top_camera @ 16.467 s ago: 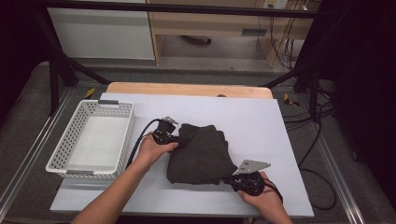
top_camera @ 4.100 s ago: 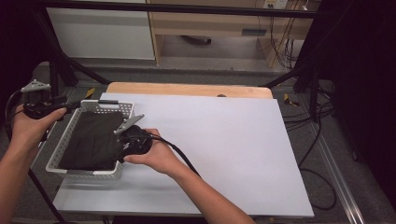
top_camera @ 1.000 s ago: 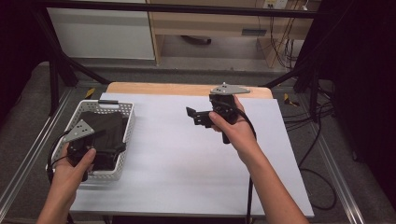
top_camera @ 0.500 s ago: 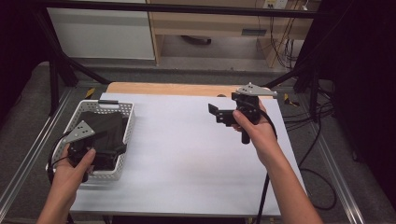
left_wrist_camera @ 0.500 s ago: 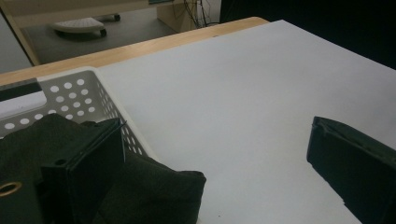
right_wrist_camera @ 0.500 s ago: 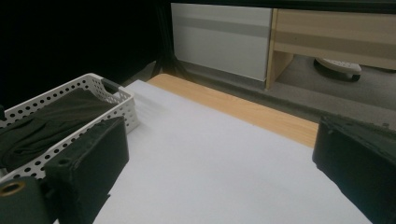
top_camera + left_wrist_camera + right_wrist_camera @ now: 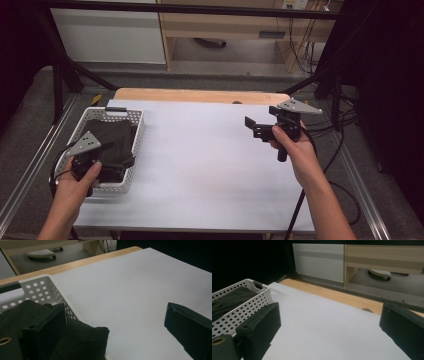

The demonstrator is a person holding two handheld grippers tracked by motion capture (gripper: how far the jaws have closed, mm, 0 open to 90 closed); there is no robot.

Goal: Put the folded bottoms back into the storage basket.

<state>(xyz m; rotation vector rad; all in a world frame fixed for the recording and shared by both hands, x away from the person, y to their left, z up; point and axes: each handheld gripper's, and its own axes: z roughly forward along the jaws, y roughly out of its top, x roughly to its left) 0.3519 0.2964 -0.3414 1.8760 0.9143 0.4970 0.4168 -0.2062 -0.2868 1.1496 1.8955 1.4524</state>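
Observation:
A folded dark cloth (image 7: 112, 135) lies inside the white perforated basket (image 7: 137, 130) at the table's left. In the left gripper view one corner of the cloth (image 7: 82, 342) bulges over the basket's (image 7: 45, 290) near rim. My left gripper (image 7: 117, 162) hovers at the basket's near right corner, open; in its own view the left gripper (image 7: 117, 340) has one jaw above the cloth and the other above the table. My right gripper (image 7: 252, 127) is held up over the table's far right, open and empty; past the right gripper's (image 7: 329, 335) jaws stand the basket (image 7: 244, 310) and cloth (image 7: 229, 300).
The white tabletop (image 7: 200, 165) spreads between the two hands, with a wooden strip (image 7: 200, 96) along its far edge. Black frame poles and cables stand at the far right (image 7: 330, 90). A cabinet and shelf (image 7: 372, 257) sit behind the table.
The cloth went from the tabletop into the basket. Over the last second my right gripper swung right and farther back; the left stayed by the basket's near corner.

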